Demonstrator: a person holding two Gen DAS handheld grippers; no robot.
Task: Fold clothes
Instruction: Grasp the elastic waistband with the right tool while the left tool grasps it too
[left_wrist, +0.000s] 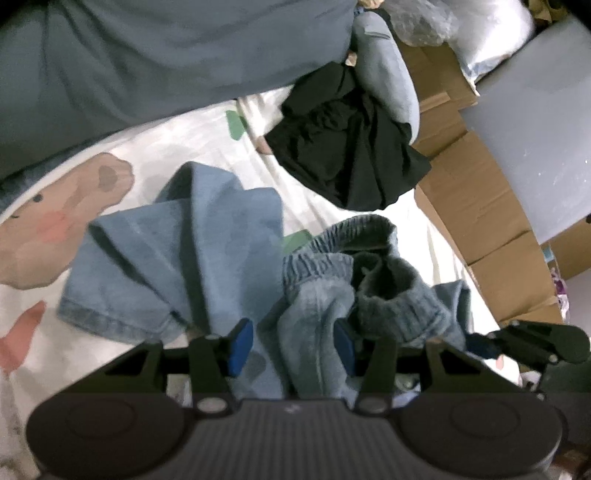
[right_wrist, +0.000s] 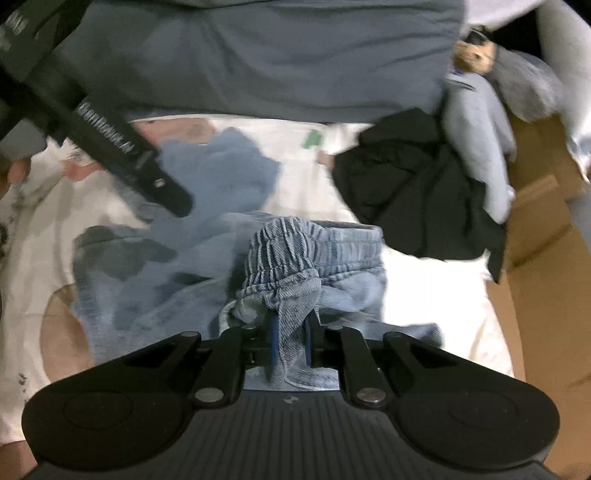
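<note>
From the left wrist we see the left gripper (left_wrist: 291, 347) with fingers spread around a fold of the denim pants (left_wrist: 207, 258), crumpled on the bed sheet (left_wrist: 177, 144). From the right wrist, our right gripper (right_wrist: 291, 338) pinches the elastic waistband (right_wrist: 284, 254). We judge this the grasping step; next, the left fingers must close before the pants are spread.

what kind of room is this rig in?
Most likely a bedroom, with a bed used as the folding surface: a white cartoon-print sheet, a grey-blue duvet bunched along its far edge, and clothes lying loose on it, the denim pants and a black garment. Cardboard boxes stand alongside.
</note>
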